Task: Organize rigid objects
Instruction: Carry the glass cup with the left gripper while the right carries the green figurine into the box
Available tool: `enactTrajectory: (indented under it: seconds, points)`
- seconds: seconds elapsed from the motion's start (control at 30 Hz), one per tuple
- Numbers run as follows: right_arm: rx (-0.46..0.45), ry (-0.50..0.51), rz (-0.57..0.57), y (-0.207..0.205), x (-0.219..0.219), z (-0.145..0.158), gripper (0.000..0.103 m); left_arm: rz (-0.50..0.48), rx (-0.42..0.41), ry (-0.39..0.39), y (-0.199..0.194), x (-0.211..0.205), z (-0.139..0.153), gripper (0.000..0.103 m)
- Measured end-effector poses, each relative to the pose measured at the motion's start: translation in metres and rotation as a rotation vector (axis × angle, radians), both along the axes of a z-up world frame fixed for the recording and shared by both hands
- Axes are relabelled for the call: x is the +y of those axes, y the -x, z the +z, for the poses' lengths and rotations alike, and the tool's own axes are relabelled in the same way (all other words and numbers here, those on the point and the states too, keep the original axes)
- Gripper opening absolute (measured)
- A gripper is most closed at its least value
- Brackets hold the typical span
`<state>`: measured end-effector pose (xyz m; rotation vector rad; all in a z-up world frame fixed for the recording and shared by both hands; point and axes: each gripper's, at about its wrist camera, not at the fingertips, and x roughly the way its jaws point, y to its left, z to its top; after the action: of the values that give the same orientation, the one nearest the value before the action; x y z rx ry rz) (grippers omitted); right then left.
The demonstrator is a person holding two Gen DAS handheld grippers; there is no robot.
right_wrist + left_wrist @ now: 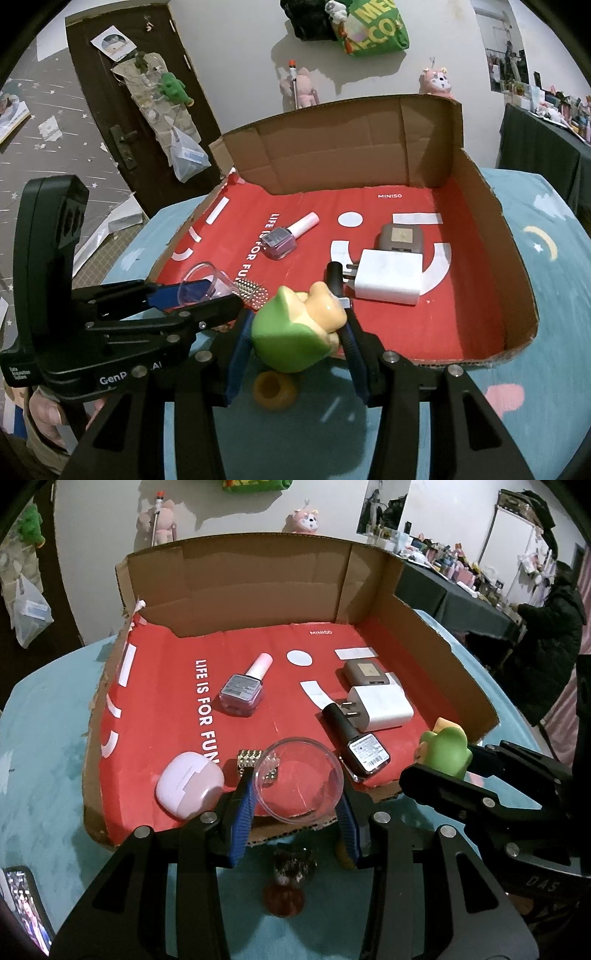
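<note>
My left gripper (298,786) is shut on a clear plastic cup (299,780) and holds it over the front edge of the cardboard box (258,579) with a red floor. My right gripper (295,325) is shut on a green and tan ceramic figure (295,332) just in front of the box; the figure also shows in the left wrist view (448,751). In the box lie a pink earbud case (189,784), a studded silver cube (255,766), a purple nail polish (243,690), a black nail polish (354,742), a white charger (380,707) and a brown case (365,672).
The box sits on a teal cloth (44,746). A small brown object (291,882) and a yellow ring (273,389) lie on the cloth below the grippers. A phone (26,908) lies at the front left. A person (546,642) stands far right.
</note>
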<state>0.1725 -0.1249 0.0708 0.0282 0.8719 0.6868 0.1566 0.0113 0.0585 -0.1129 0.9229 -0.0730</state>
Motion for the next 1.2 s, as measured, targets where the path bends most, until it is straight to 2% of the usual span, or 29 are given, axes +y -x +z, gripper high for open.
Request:
enactTrajectory:
  seconds: [0.7,1.2]
  points:
    - [0.050,0.027,0.029,-0.027,0.020,-0.021,0.050,0.003,0.093,0.032,-0.032,0.013,-0.034,0.038]
    - [0.084,0.038,0.067,-0.037,0.035,-0.034,0.050,0.057,0.097,0.018,-0.046,0.031,-0.043,0.038]
